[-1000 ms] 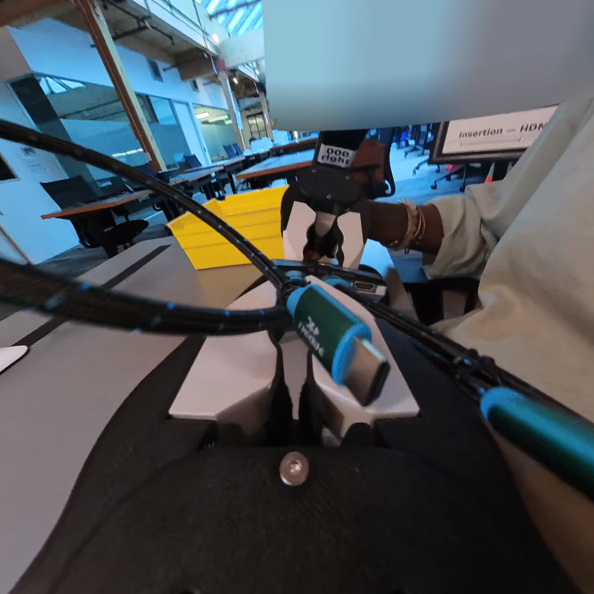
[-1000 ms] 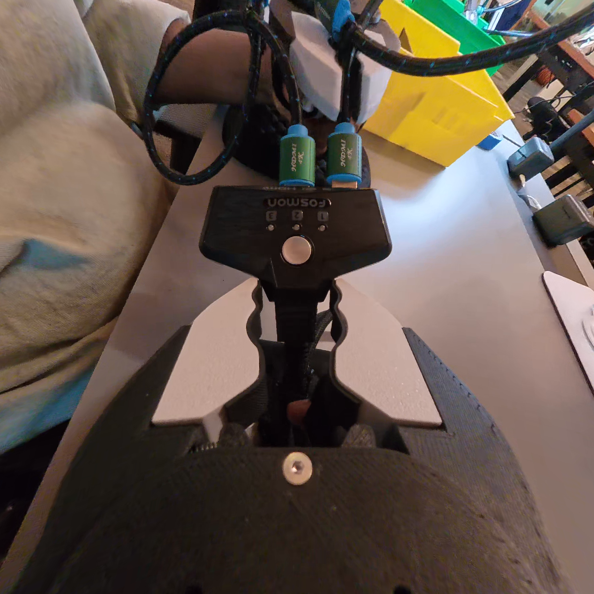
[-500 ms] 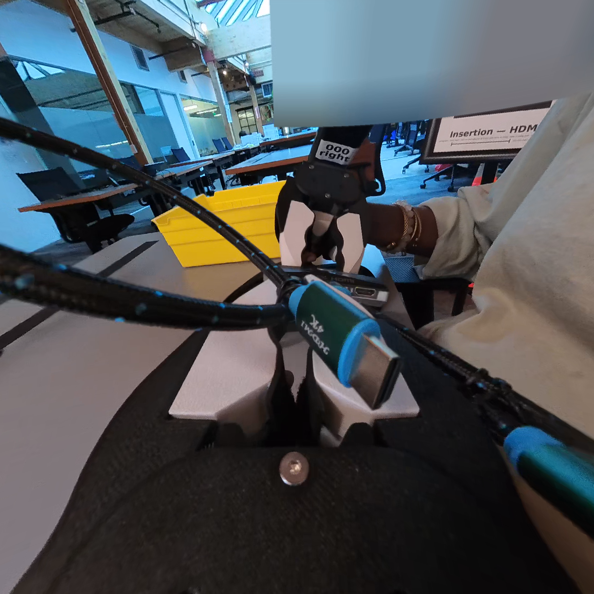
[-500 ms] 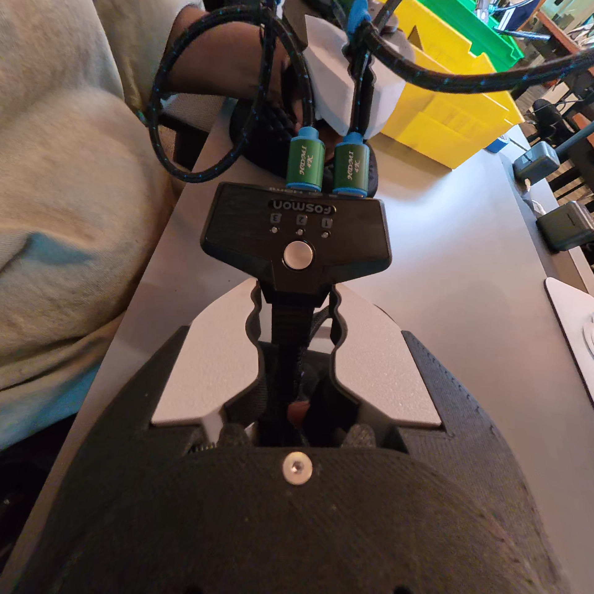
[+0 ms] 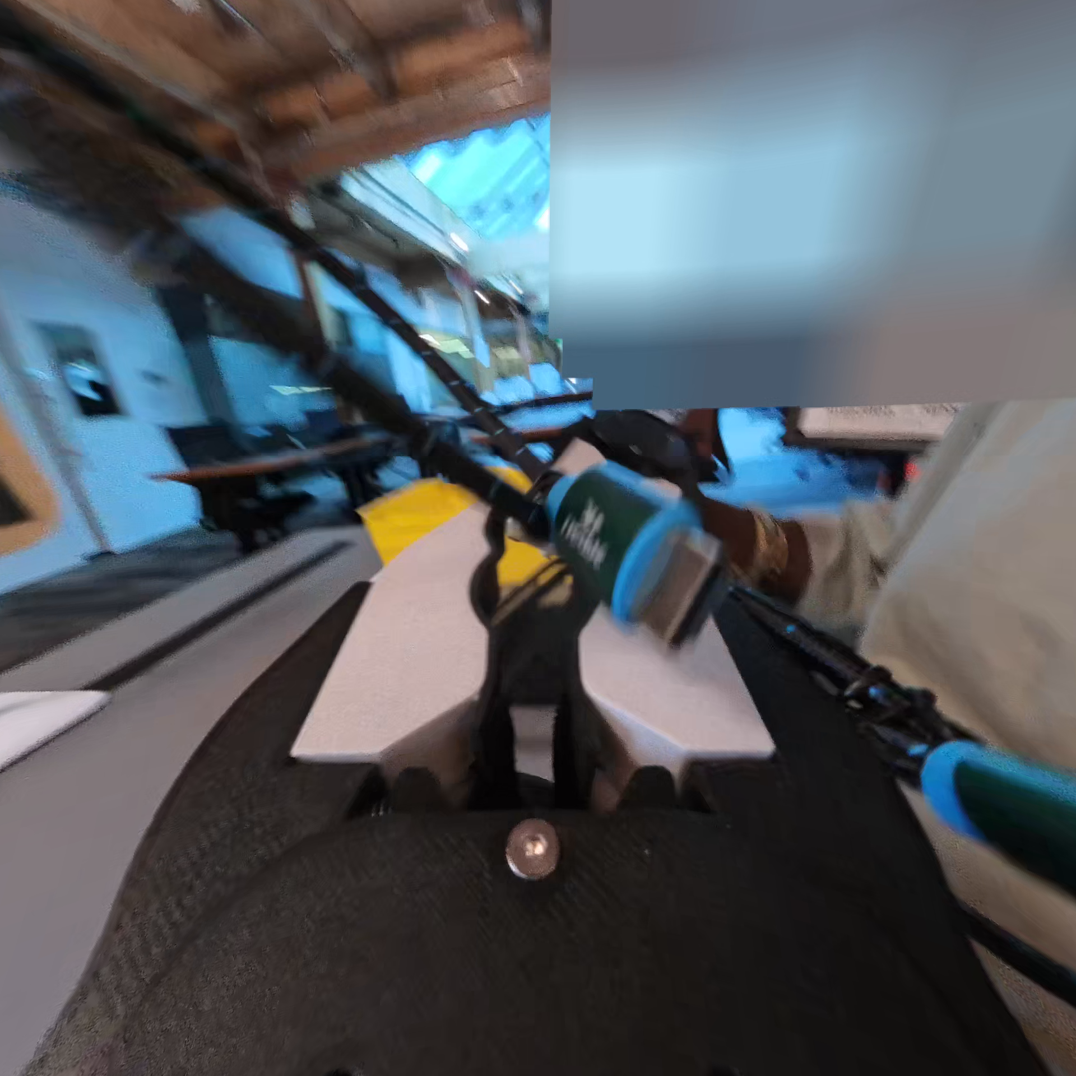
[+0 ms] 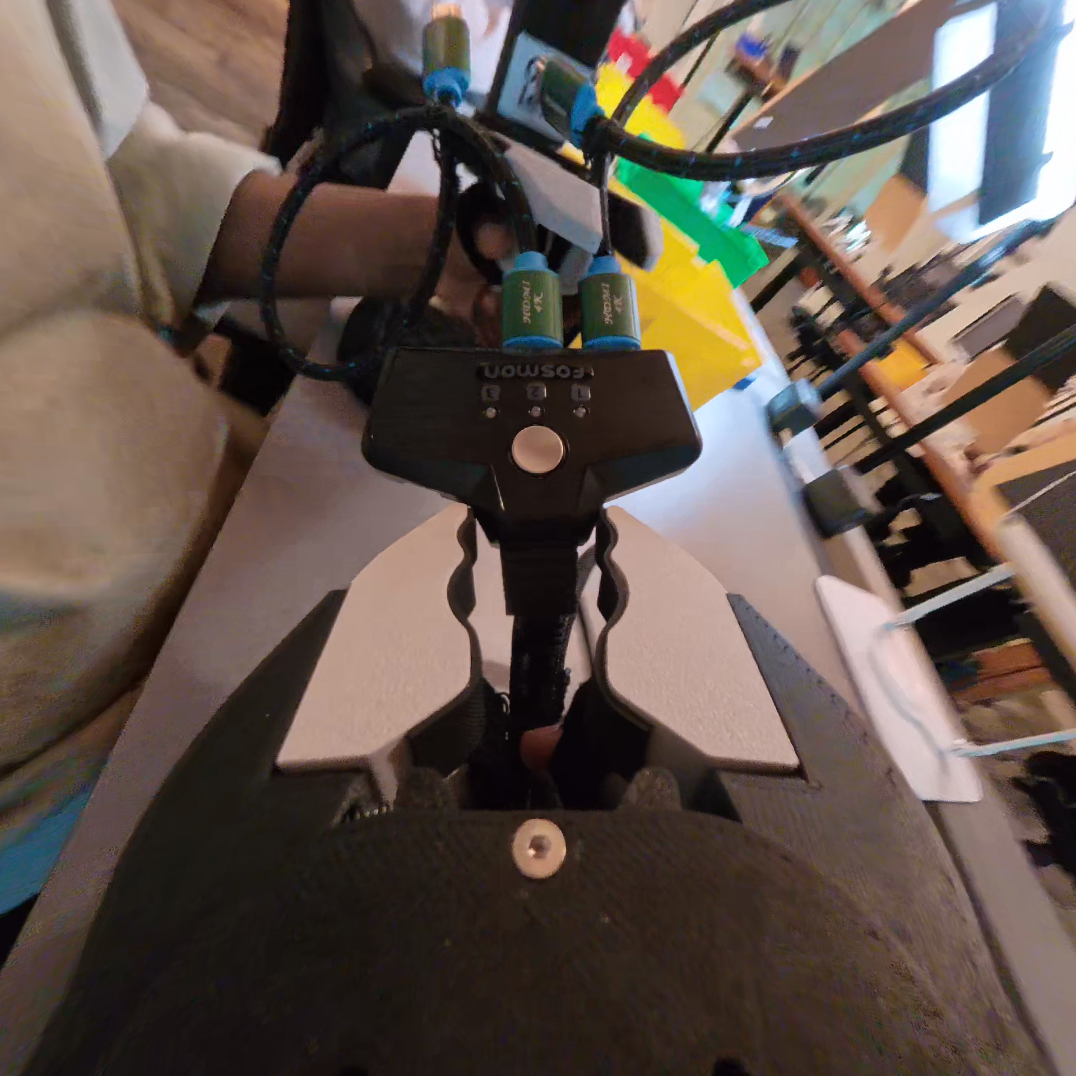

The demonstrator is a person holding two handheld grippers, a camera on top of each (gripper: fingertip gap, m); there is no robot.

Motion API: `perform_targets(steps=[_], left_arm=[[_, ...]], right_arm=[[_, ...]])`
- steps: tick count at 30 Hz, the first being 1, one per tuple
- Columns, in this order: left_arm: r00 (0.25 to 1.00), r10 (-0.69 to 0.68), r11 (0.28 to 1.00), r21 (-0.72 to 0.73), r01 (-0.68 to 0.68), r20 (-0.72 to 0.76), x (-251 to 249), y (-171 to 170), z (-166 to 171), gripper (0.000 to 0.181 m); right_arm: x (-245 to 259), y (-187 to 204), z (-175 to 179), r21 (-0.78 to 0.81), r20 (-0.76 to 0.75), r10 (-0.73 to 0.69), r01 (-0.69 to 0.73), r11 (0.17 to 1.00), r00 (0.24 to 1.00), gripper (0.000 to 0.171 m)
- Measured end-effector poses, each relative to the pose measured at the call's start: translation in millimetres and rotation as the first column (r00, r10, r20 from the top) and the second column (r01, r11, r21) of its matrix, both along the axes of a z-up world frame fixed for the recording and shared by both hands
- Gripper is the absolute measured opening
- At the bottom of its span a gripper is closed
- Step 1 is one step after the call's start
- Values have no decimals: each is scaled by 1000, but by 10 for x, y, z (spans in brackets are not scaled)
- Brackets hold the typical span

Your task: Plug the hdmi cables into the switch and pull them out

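The switch (image 6: 531,428), a black box with a round silver button, sits in the right wrist view clamped by its narrow tail between the closed fingers of the right gripper (image 6: 535,538), above the grey table (image 6: 326,524); two green plugs (image 6: 531,308) with blue collars are seated side by side in its far edge, their braided cables (image 6: 757,160) looping up past yellow and green bins (image 6: 693,314). In the blurred left wrist view, the left gripper (image 5: 527,544) pinches a braided cable just behind a loose green plug (image 5: 626,544), whose bare metal end points right; another plug (image 5: 1001,800) hangs at the lower right
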State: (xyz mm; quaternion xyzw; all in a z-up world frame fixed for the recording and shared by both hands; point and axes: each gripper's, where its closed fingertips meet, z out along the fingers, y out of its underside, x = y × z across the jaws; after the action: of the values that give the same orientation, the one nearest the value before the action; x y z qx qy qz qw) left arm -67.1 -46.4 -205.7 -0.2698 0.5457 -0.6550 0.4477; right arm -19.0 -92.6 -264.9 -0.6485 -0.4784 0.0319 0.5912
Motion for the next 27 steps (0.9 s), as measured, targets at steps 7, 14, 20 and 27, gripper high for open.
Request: perform_targets(steps=[7,14,20,27], left_arm=[[914,372,921,-185,-342,162,-438,591,340,44],[849,519,795,-420,-437,98,-486,945,407,47],[713,682,672,-244,-699,-162,-248,1138,23,58],[719,630,667,-270,-694,-293,-56,1074,-127,75]], right_arm=[[413,213,897,266,-118,-185,211,941,976,39],[1183,-49,2023,413,-408,-393,550,726,824,39],[2115,-514,2134,342,-470,-695,839,424,543,39],[3106,-927,1161,93,-424,-897,991,94,125,39]])
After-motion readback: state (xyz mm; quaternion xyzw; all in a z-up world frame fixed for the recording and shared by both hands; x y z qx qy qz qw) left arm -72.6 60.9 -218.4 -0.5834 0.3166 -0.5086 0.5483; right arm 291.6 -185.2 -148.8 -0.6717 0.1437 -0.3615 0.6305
